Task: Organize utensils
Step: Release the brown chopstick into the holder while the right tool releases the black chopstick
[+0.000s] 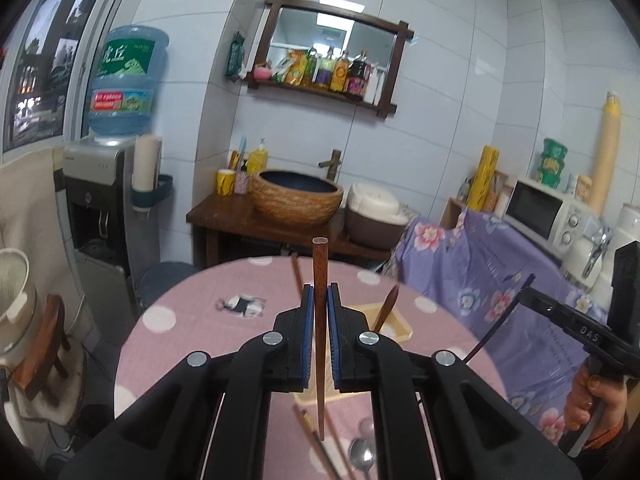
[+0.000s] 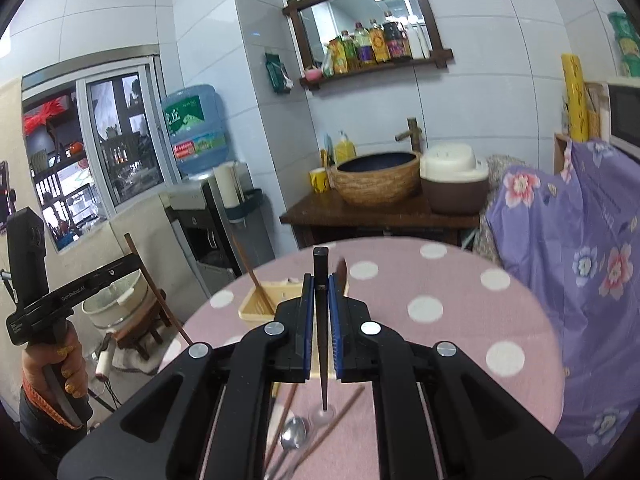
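1. Utensils lie on the round pink dotted table [image 1: 192, 320]: a metal spoon [image 1: 362, 458] and loose brown chopsticks [image 1: 316, 446] sit at 6 o'clock in the left wrist view, under the tongs.
2. The left tongs [image 1: 319, 332] are pressed together on a brown wooden chopstick [image 1: 320, 280], which stands nearly upright, blunt end up and thin tip hanging just above the table.
3. The right tongs [image 2: 321, 332] pinch a black chopstick [image 2: 321, 272] the same way, square end up, point down over the spoon [image 2: 293, 434].
4. A cream tray [image 2: 260, 308] sits on the table at 10 o'clock from the right tongs, close to the table's left edge; a brown chopstick leans in it.
5. In the left wrist view the same tray [image 1: 400, 326] lies at 2 o'clock from the left tongs, with a wooden spoon [image 1: 387, 306] leaning in it.
6. The far half of the table, toward 12 o'clock, is bare cloth up to its curved edge.
7. A purple flowered cloth [image 2: 580, 280] hangs close along the table's right edge at 3 o'clock.
8. A person's hand [image 2: 60, 364] grips the left tongs' handle at 9 o'clock, beyond the table edge.
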Tool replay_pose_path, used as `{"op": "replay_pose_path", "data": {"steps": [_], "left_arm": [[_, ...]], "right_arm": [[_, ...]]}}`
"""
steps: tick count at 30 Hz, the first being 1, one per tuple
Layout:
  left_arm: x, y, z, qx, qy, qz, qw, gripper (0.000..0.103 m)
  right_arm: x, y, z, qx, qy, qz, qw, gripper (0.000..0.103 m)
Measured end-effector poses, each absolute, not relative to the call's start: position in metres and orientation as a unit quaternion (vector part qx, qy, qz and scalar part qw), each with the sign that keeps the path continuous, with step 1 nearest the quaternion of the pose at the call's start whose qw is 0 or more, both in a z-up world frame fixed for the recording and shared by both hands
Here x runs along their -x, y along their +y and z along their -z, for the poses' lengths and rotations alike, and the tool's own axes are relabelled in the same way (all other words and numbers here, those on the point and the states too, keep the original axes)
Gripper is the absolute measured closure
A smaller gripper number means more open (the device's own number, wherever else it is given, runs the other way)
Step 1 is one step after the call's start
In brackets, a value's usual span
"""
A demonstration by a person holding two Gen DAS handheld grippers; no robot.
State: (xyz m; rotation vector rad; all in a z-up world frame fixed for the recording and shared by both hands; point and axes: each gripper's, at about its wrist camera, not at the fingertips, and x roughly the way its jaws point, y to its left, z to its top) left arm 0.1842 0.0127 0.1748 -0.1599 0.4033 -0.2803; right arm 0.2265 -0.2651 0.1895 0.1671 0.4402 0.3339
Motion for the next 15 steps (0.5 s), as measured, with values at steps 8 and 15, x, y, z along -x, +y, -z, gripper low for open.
{"op": "replay_pose_path", "data": {"steps": [8, 15], "left_arm": [[-0.220, -0.012, -0.252, 0.066, 0.154, 0.115, 0.979, 0.095], [-0.249, -0.029, -0.240, 0.055, 0.165, 0.093, 0.980, 0.095]], "right_arm": [[-0.277, -0.239, -0.266, -0.060, 0.190, -0.141, 0.970, 0.095], [-0.301, -0.223, -0.261, -0.063, 0.180, -0.129, 0.973, 0.095]]}}
